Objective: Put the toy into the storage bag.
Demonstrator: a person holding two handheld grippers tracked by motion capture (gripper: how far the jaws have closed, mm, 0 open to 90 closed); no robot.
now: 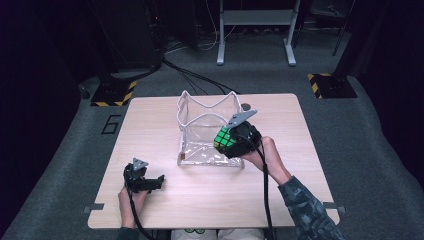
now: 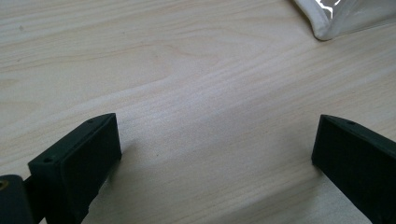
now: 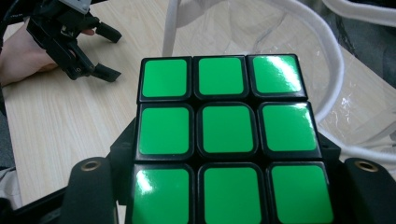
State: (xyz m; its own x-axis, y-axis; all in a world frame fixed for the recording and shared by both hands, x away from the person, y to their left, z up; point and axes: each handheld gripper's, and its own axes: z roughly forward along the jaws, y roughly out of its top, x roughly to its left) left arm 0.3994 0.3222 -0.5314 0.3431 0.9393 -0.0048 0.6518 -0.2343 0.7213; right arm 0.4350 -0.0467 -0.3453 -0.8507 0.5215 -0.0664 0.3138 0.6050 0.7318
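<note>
We see the pale wooden tabletop point(image 1: 165, 200) carrying a clear plastic bag point(image 1: 200, 132) with white piping, its mouth standing open. Over the bag's front right edge, our right gripper point(image 1: 235, 140) pinches a puzzle cube point(image 3: 224, 135) between its jaws, green face up. Our left gripper point(image 1: 142, 180) rests low near the tabletop's front left, jaws spread wide with nothing between them.

High view: fixed above the near edge, facing forward and down over the whole table point(image 1: 165, 205). Left gripper view: close to the wood, bag point(image 2: 345, 16) corner at 1 o'clock. Right gripper view: very close behind the cube point(image 3: 226, 140), sharing the bag and, at 10 o'clock, the left gripper point(image 3: 105, 51).
</note>
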